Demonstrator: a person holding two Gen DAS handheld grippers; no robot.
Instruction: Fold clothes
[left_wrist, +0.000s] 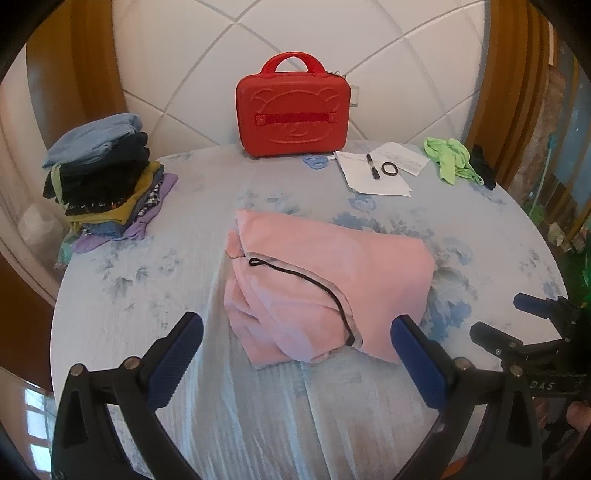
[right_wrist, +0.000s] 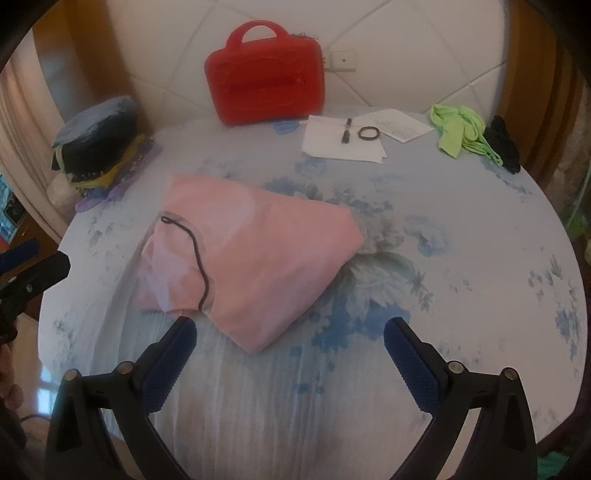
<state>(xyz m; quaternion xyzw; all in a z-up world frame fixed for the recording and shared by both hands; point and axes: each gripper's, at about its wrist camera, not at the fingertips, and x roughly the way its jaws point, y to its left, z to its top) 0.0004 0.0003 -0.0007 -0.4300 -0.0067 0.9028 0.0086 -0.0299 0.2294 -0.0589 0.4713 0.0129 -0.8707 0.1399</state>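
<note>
A folded pink garment (left_wrist: 325, 280) (right_wrist: 255, 254) with a black cord along its grey hem lies in the middle of the round table (left_wrist: 147, 288) (right_wrist: 461, 266). My left gripper (left_wrist: 297, 326) is open just short of the garment's near edge, with nothing between its fingers. My right gripper (right_wrist: 290, 330) is open too, its fingertips flanking the garment's near corner without touching it. In the left wrist view the right gripper (left_wrist: 502, 317) shows at the right edge. A stack of folded clothes (left_wrist: 103, 173) (right_wrist: 99, 144) sits at the table's far left.
A red case (left_wrist: 293, 107) (right_wrist: 266, 81) stands at the back against the white padded wall. White papers (left_wrist: 376, 166) (right_wrist: 347, 138) with a black marker and a hair tie lie right of it. Green cloth (left_wrist: 448, 158) (right_wrist: 460, 131) and dark cloth (right_wrist: 504, 144) lie far right.
</note>
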